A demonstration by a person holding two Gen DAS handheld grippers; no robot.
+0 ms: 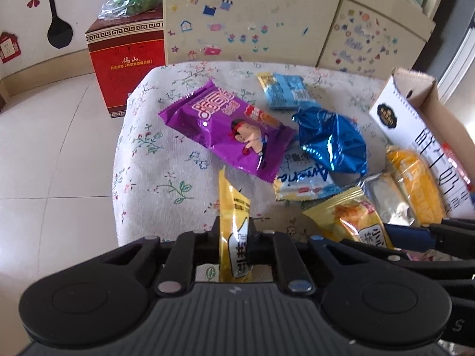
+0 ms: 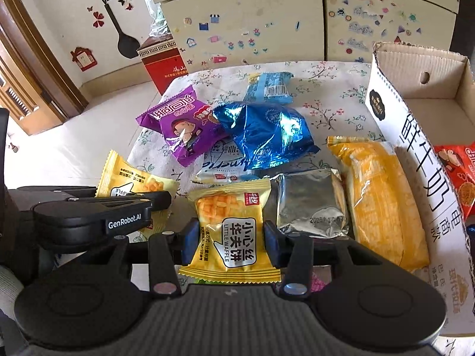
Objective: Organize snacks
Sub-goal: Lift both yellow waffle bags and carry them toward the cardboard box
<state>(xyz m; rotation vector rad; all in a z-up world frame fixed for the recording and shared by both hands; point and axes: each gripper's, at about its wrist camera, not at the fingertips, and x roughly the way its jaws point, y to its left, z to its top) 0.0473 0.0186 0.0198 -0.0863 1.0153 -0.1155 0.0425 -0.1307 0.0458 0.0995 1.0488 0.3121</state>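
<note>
My left gripper is shut on a yellow waffle packet, held edge-on above the table's near edge; it also shows in the right wrist view. My right gripper has its jaws either side of a second yellow waffle packet and touching it. On the floral tablecloth lie a purple snack bag, a shiny blue bag, a light blue packet, a white-blue packet, a silver packet and an orange-yellow bag.
An open cardboard box stands at the table's right, with a red snack bag inside. A red carton stands on the tiled floor beyond the table's left corner. A stickered cabinet rises behind the table.
</note>
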